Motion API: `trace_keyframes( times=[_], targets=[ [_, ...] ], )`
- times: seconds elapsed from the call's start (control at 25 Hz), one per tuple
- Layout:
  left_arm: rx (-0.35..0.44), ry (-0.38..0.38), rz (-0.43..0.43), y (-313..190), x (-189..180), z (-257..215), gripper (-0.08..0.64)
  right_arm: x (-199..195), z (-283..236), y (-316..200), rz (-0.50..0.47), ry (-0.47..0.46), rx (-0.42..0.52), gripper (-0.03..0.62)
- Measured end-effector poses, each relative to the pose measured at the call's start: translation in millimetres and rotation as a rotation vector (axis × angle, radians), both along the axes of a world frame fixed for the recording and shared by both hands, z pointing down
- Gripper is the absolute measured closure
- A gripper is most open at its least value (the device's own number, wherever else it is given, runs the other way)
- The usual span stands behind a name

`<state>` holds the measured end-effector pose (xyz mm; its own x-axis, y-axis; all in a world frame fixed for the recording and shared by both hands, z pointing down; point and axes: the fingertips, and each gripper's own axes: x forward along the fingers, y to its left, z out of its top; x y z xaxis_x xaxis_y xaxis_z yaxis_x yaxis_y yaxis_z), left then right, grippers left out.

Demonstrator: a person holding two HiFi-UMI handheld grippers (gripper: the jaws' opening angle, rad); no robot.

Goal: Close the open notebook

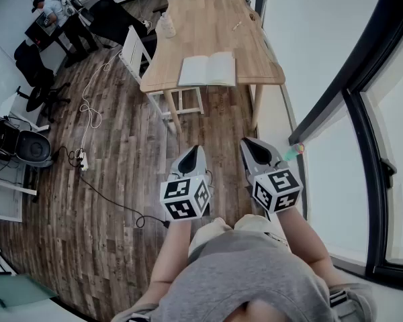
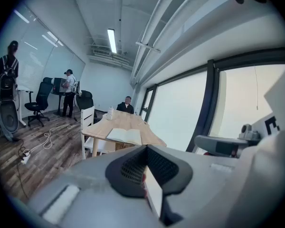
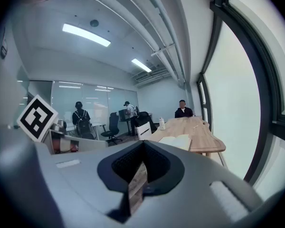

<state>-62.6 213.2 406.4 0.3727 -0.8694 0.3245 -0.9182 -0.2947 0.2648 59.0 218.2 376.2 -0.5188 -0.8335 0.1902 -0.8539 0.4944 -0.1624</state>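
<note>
Head view shows the open notebook (image 1: 207,70) lying flat near the front edge of the wooden tabletop (image 1: 215,19), in the upper middle of the frame, with both pages facing up. My two grippers are lower in the frame, well apart from it and over the wooden floor. The left gripper (image 1: 191,155) and the right gripper (image 1: 254,149) are side by side, both aimed toward the table.

In the left gripper view the jaws are pressed together with nothing between them. The right gripper view shows the same: clenched and empty.

I judge that the step in hand is only the approach, so nothing is done on the notebook yet. To do it well, I would come straight to the front edge, because a white chair (image 1: 136,49) stands at the left side of the table. Then I would rest one gripper on one page to keep the book from sliding, put the tip of the other under the outer edge of the opposite cover, and fold it slowly over the spine.
</note>
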Motion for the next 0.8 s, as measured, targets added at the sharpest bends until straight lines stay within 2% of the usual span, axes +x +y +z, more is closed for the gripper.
trace_keyframes(
  times=[0.48,0.64,0.8],
  targets=[
    [-0.004,0.014,0.016,21.7,-4.3,1.8,0.557,-9.1,-4.4,24.5,0.022,-0.006,0.012,0.595],
    [-0.007,0.018,0.021,23.0,-11.8,2.7,0.557,-14.9,-4.4,26.8,0.029,-0.043,-0.001,0.592],
    [-0.009,0.025,0.024,21.8,-15.8,7.0,0.557,-18.8,-0.5,29.1,0.033,-0.042,-0.011,0.592]
  ],
)
